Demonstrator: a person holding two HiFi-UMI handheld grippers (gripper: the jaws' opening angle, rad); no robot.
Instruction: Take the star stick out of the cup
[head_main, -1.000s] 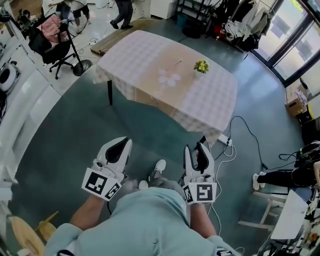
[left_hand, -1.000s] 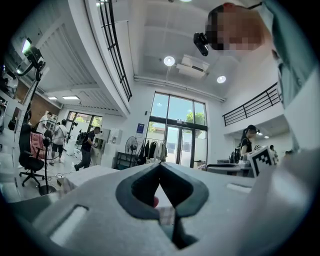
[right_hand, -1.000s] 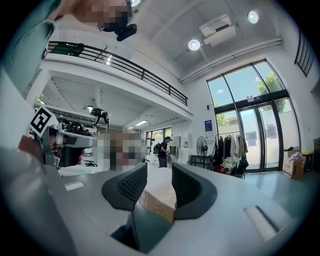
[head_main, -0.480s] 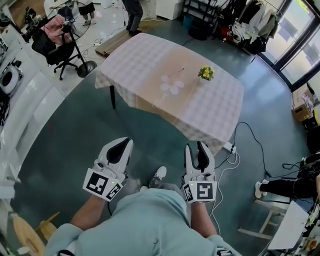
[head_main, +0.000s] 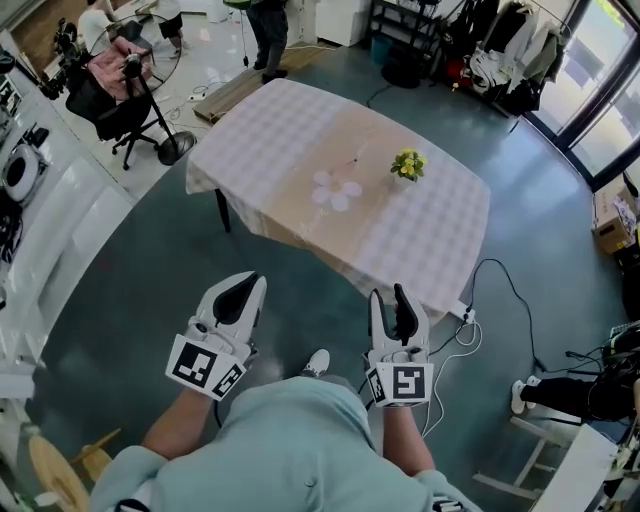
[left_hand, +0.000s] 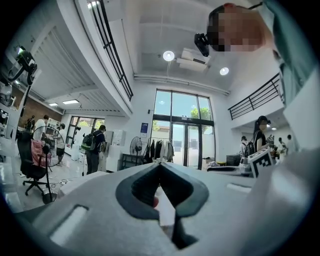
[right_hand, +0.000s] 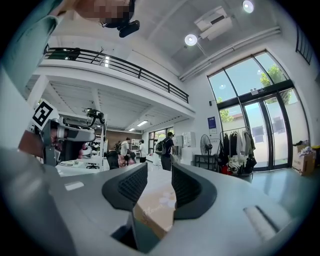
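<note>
Left tool (head_main: 248, 283): jaws together, nothing held. Right tool (head_main: 390, 298): jaws apart, empty. Table (head_main: 430, 240) is found nearer than a second ago, so the approach is judged under way. Star stick (head_main: 352, 159) is seen mid-table, well apart from both tools; its cup is not resolved.

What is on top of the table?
A checked cloth, a pale flower-shaped thing and a small bunch of yellow flowers. The cloth hides the tabletop itself.

table (head_main: 420, 230): ahead of left tongs (head_main: 250, 282), right tongs (head_main: 390, 294) | flowers (head_main: 407, 163): on table, right of mat (head_main: 335, 190)
</note>
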